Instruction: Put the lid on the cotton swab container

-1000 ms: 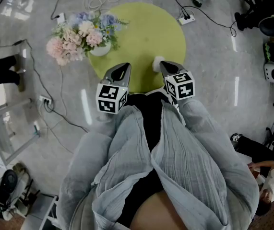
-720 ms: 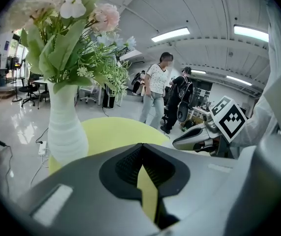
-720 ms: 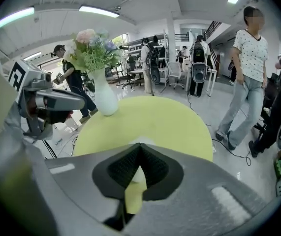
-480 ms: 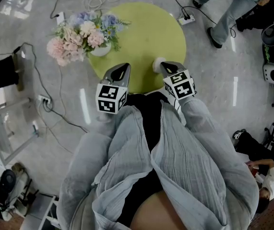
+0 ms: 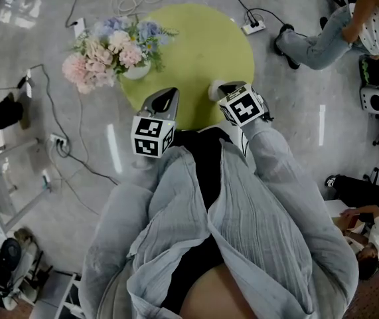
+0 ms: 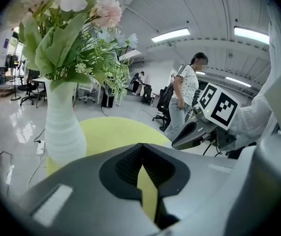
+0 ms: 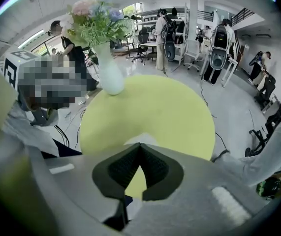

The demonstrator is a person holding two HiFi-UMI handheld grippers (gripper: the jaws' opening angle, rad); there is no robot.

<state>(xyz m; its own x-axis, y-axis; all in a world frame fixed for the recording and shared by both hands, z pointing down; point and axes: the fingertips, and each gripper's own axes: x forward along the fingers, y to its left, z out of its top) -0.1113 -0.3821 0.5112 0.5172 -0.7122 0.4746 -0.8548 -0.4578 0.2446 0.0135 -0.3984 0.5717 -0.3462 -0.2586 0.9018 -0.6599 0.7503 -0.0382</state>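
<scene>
a round yellow-green tabletop (image 5: pixel 206 42) stands on the glossy grey floor (image 5: pixel 295 111). a white vase (image 5: pixel 138 70) sits at its nine o'clock edge, holding pink, white and blue flowers (image 5: pixel 109 48). a small white object (image 5: pixel 214 89) lies near the rim at five o'clock, partly covered. a power strip (image 5: pixel 255 26) lies on the floor at two o'clock.
</scene>
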